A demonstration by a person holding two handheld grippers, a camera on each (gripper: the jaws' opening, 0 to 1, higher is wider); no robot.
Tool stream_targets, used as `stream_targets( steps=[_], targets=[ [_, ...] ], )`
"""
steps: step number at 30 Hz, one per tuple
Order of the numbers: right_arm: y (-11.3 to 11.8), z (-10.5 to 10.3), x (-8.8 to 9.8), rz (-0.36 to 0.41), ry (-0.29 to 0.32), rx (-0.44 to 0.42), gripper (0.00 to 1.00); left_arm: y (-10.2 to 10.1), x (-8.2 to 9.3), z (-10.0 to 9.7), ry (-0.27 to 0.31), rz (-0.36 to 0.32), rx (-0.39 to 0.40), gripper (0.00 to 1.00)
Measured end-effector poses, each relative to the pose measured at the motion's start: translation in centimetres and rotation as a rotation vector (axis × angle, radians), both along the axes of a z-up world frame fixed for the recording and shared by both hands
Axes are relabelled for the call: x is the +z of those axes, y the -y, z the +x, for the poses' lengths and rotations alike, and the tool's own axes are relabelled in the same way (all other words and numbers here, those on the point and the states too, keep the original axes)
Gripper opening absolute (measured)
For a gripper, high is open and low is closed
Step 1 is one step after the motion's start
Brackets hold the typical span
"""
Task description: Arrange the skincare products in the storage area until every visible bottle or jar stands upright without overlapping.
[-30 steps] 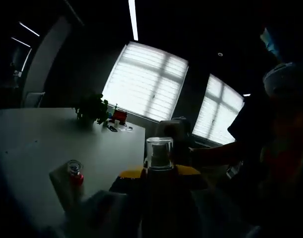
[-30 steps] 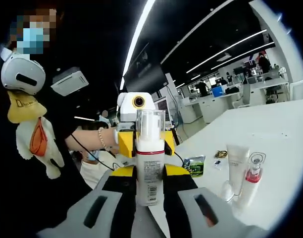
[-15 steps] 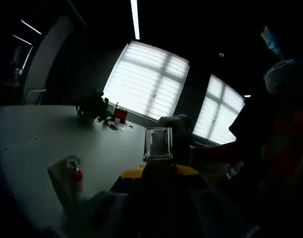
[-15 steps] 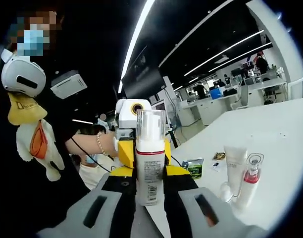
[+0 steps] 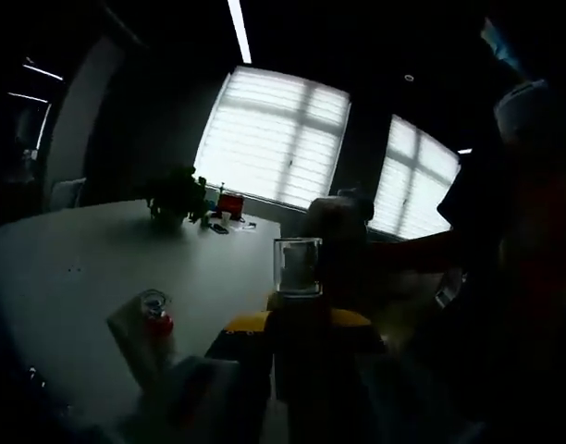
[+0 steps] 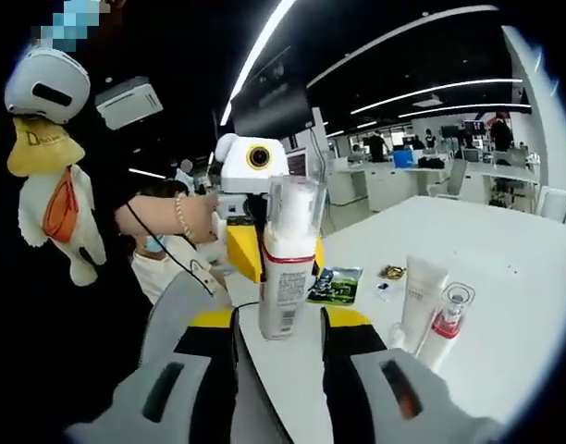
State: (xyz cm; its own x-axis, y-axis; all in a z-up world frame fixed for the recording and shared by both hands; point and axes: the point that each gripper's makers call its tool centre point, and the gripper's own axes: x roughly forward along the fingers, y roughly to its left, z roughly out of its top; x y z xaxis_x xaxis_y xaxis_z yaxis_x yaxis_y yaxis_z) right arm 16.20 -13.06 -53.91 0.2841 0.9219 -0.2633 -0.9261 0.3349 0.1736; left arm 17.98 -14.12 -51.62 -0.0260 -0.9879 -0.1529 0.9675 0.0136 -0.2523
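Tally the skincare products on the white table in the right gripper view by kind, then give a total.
Pump bottle with clear cap and red band: 1
White squeeze tube standing on its cap: 1
Small bottle with red collar and clear cap: 1
Green sachet lying flat: 1
Total: 4

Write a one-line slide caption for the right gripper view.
White pump bottle upright between the right gripper's open jaws, left gripper behind it; a tube and small red-collared bottle stand nearby.
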Motion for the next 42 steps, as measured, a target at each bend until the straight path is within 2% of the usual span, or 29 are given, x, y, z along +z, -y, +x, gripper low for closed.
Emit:
stream_targets(
  steps=[8, 14, 20, 26, 36, 40, 42],
  targets=[
    [0.7, 0.7, 1.5, -0.014, 0.013, 0.008, 0.36, -0.7, -2.0, -0.8, 0.06, 0.082, -0.026, 0.24],
    [-0.7, 0.1, 2.1, -0.044, 0.017, 0.081, 0.35, -0.7, -3.2, -1.6, 0.085, 0.136, -0.05, 0.24],
    [-1.4, 0.1, 1.4, -0.069, 0.004, 0.107, 0.31, -0.3, -3.2, -2.1, 0.087, 0.131, -0.064, 0.24],
    [-1.7, -0.1, 1.4, -0.075, -0.002, 0.121, 0.21, -0.1, -3.2, -2.3, 0.083, 0.122, -0.077, 0.24],
    [-1.8, 0.3, 0.9, -0.092, -0.034, 0.117, 0.19, -0.1, -3.8, -2.2, 0.075, 0.121, -0.1, 0.24],
    [-1.8, 0.4, 0.5, -0.144, -0.012, 0.119, 0.19, 0.1, -4.2, -2.1, 0.076, 0.122, -0.102, 0.24],
    [-1.5, 0.7, -0.3, -0.221, 0.042, 0.13, 0.19, 0.3, -4.8, -1.7, 0.084, 0.133, -0.089, 0.24]
  ],
)
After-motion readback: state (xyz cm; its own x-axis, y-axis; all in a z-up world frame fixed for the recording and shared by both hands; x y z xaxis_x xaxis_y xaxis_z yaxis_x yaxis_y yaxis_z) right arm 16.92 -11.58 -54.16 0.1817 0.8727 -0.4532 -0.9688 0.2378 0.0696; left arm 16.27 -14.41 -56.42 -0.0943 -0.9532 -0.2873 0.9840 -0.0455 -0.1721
